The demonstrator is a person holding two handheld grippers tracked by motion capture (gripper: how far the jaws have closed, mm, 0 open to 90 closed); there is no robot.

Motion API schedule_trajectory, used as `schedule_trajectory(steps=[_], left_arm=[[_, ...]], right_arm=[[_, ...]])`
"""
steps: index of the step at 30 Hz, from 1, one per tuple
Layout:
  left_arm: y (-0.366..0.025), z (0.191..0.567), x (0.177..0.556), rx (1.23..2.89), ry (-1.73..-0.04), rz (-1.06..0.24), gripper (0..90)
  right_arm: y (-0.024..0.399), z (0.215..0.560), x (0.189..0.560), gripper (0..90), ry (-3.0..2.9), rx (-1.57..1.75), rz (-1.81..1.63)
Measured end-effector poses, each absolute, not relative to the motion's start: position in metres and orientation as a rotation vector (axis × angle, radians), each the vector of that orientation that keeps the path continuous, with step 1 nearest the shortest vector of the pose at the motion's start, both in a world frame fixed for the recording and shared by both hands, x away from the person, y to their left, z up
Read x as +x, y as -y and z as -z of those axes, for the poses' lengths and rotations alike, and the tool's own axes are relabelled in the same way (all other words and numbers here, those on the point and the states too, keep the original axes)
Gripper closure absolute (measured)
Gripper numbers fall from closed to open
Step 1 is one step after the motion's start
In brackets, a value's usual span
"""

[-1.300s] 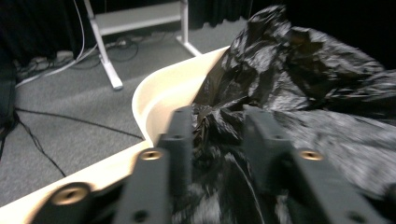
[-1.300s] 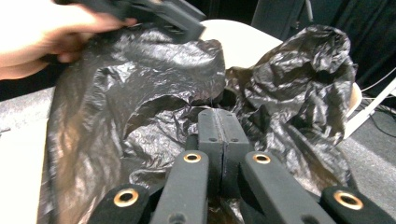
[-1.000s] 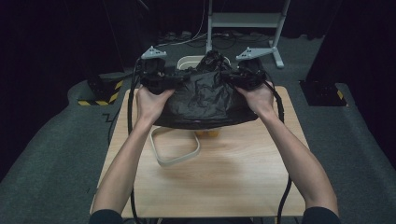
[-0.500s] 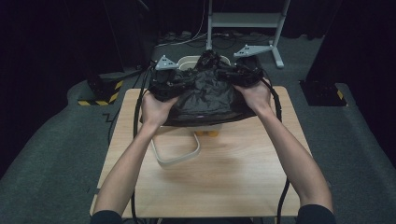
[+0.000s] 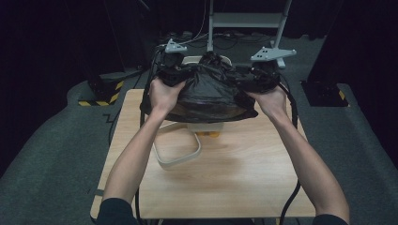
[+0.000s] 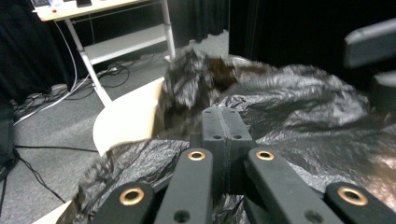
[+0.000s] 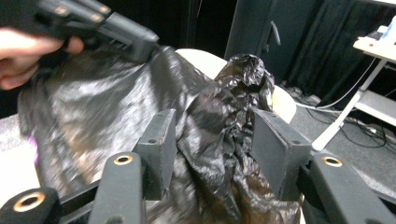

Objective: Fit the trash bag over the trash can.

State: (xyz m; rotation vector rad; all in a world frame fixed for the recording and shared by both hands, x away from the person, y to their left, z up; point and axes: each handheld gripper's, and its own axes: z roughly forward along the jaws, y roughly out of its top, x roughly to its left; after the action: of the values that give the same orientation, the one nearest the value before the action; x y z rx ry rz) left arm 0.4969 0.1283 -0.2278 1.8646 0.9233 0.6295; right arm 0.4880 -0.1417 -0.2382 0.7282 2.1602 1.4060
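A crinkled black plastic bag (image 5: pixel 211 93) is draped over a white bin (image 5: pixel 206 126) at the far end of the wooden table (image 5: pixel 234 178). My left gripper (image 5: pixel 180 75) sits at the bag's left top, its jaws having just closed; they stand shut (image 6: pixel 224 123) on the film, which rises in a peak to the tip (image 7: pixel 140 44). My right gripper (image 5: pixel 244 77) is at the bag's right top. Its jaws (image 7: pixel 217 135) have just been opening and stand apart, with a bunched fold of bag (image 7: pixel 224 107) loose between them. The bin's pale rim (image 6: pixel 126 121) shows under the bag.
A cream strap loop (image 5: pixel 180 157) lies on the table in front of the bin, beside something orange (image 5: pixel 209 134). Behind the table stands a white metal frame (image 5: pixel 244 21) with cables on the floor. A black-and-yellow striped block (image 5: pixel 101 96) lies on the floor at left.
My left gripper has moved inward along the bag's top and closed on the film. The right gripper's jaws have opened and let go of the bunched plastic.
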Motion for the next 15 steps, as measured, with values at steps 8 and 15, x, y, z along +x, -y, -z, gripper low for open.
schedule_trajectory(steps=[8, 15], left_arm=[[-0.133, 0.236, 0.509, 1.860, -0.963, -0.613, 88.3], [-0.145, 0.235, 0.479, 1.852, -0.943, -0.653, 53.4]], right_arm=[[0.134, 0.252, 0.503, 88.2, -2.235, 0.712, -1.394], [0.125, 0.247, 0.512, 90.0, -2.184, 0.731, -1.358]])
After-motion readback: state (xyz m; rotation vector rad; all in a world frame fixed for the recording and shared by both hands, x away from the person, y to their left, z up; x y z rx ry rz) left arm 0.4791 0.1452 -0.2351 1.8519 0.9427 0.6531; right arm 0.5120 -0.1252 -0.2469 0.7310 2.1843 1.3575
